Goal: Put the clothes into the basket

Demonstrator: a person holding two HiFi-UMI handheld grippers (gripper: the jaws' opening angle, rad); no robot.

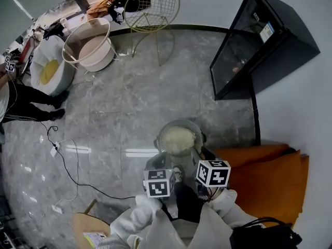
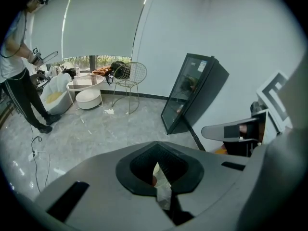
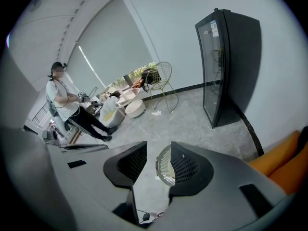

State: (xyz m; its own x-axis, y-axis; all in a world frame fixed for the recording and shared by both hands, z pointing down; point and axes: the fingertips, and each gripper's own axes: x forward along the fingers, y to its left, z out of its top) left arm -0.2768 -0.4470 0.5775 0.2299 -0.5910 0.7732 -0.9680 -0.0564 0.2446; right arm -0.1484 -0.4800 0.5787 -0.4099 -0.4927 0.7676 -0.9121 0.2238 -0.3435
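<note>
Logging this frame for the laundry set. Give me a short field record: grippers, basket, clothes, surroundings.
left gripper: shut on a pale cloth
right gripper: open, nothing held; basket shows between its jaws
basket position: on the floor, just ahead of both grippers
basket contents: pale fabric
sofa: orange, right of the basket
cabinet: black, glass front, by the wall
person: standing at far left
</note>
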